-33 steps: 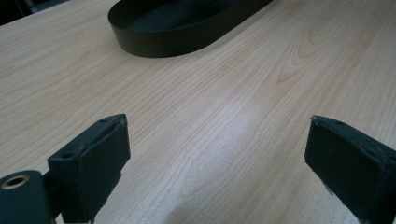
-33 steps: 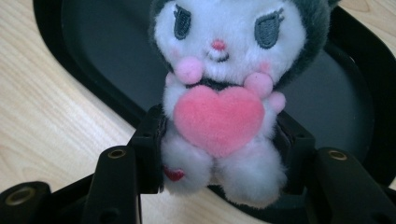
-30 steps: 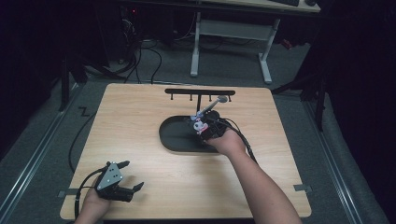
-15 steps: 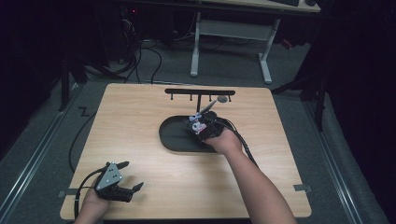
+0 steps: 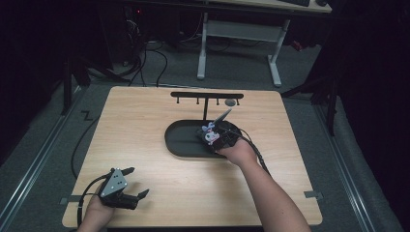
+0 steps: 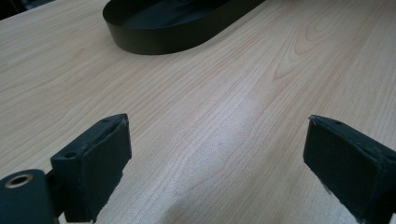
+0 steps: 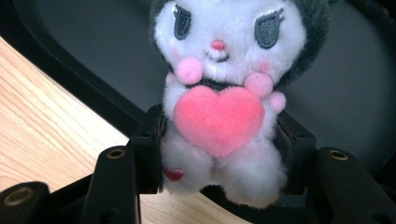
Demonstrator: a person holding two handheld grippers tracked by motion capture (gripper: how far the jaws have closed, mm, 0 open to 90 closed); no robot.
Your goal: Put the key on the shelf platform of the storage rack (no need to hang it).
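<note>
Right claw (image 7: 219, 158) clamped on the lower body of a plush toy (image 7: 229, 98), white with dark ears and a pink heart on its chest, held over the right end of a black oval tray (image 5: 181, 140) at the middle of the wooden counter (image 5: 145, 116). Left claw (image 5: 137, 183) rests at the near left corner of the counter, its jaws spread wide apart and holding nothing. A black hook rack (image 5: 207, 95) stands just beyond the tray on the far side.

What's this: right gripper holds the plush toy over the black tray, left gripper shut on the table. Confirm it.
Not quite. In the left gripper view, the left gripper is open with nothing between its jaws. The right gripper does hold the plush toy over the black tray.
</note>
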